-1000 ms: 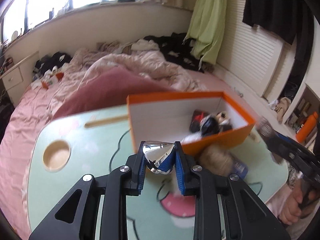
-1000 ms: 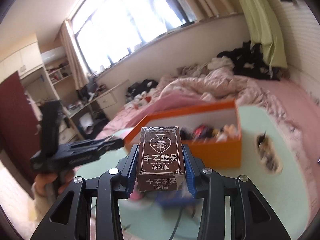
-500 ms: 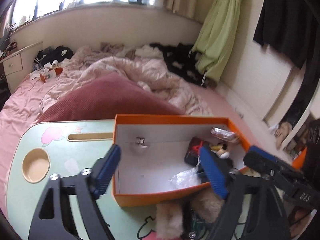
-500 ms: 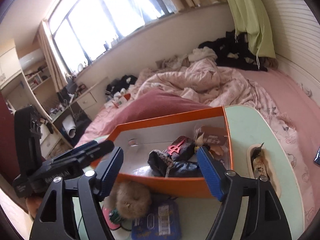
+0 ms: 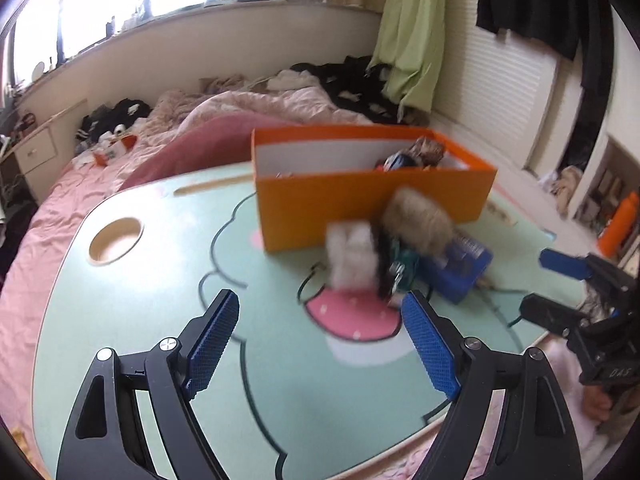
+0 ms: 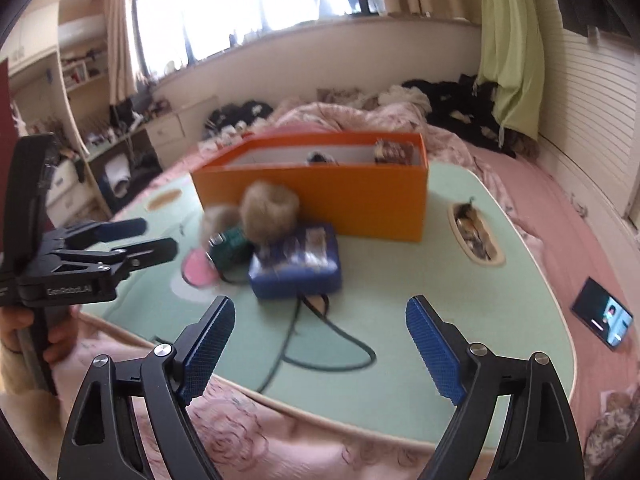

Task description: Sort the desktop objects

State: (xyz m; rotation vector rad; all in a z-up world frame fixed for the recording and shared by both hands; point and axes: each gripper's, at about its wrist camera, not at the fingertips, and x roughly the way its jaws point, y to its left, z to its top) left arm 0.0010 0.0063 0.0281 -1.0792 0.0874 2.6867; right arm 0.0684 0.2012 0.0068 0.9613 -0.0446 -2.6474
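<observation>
Reaching for our next item: left gripper point(image 5: 320, 328) and right gripper point(image 6: 318, 330) have just opened wide, both empty; blue box point(image 6: 295, 262) at frame centre is likely next into the orange box point(image 6: 320, 196).

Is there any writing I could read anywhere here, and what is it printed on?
"GenRobot.AI": on the side of the left gripper, seen from the right wrist view.
"DAS": on the body of the right gripper, partly cut off.
Blue box: its print is too blurred to read.
Phone screen: too small to read.
</observation>
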